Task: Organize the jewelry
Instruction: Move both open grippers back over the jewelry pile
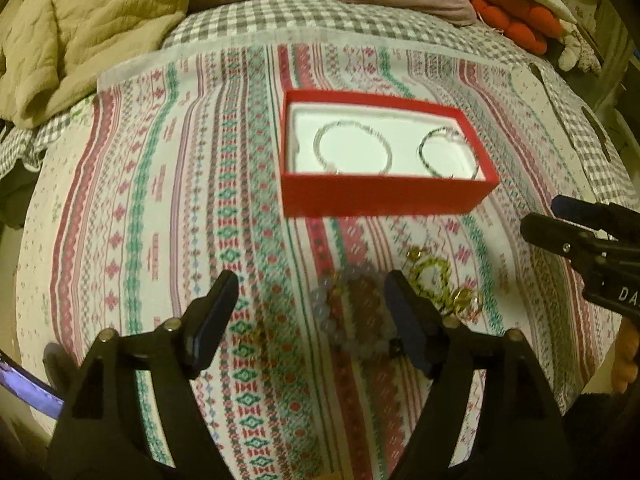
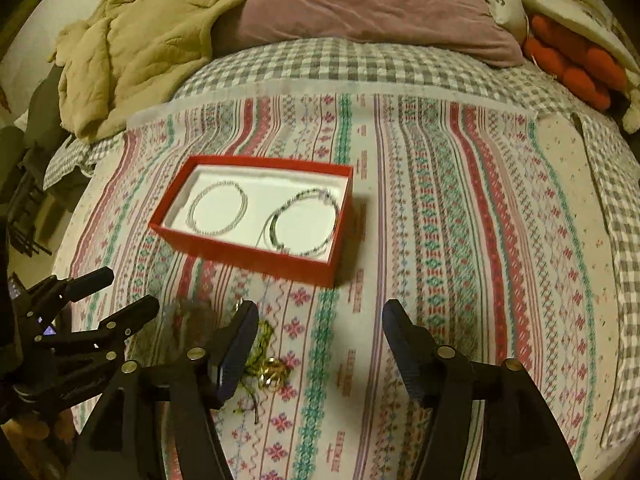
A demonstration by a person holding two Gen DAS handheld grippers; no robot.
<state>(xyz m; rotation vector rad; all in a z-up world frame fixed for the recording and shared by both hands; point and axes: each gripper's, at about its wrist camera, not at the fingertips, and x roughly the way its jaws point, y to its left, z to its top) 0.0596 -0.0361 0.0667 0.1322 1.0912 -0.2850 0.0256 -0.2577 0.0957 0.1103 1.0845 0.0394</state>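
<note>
A red box (image 1: 380, 196) (image 2: 240, 256) stands open on the patterned cloth. On its white lining lie a silver bracelet (image 1: 352, 152) (image 2: 218, 208) and a darker bracelet (image 1: 448, 152) (image 2: 304, 220). In front of the box, a pale bead bracelet (image 1: 344, 312) (image 2: 188, 320), a green-gold bracelet (image 1: 432, 280) (image 2: 260, 340) and gold rings (image 1: 464, 300) (image 2: 274, 376) lie on the cloth. My left gripper (image 1: 311, 280) (image 2: 126, 290) hangs open over the bead bracelet without pressing it. My right gripper (image 2: 322, 308) (image 1: 540, 214) is open and empty, its left finger beside the green-gold bracelet.
The patterned cloth (image 2: 440, 200) covers a checked sheet (image 2: 340, 60) on a bed. At the back are a beige quilted blanket (image 2: 132, 52), a mauve pillow (image 2: 380, 4) and an orange plush toy (image 2: 576, 68). The bed drops off at the left edge.
</note>
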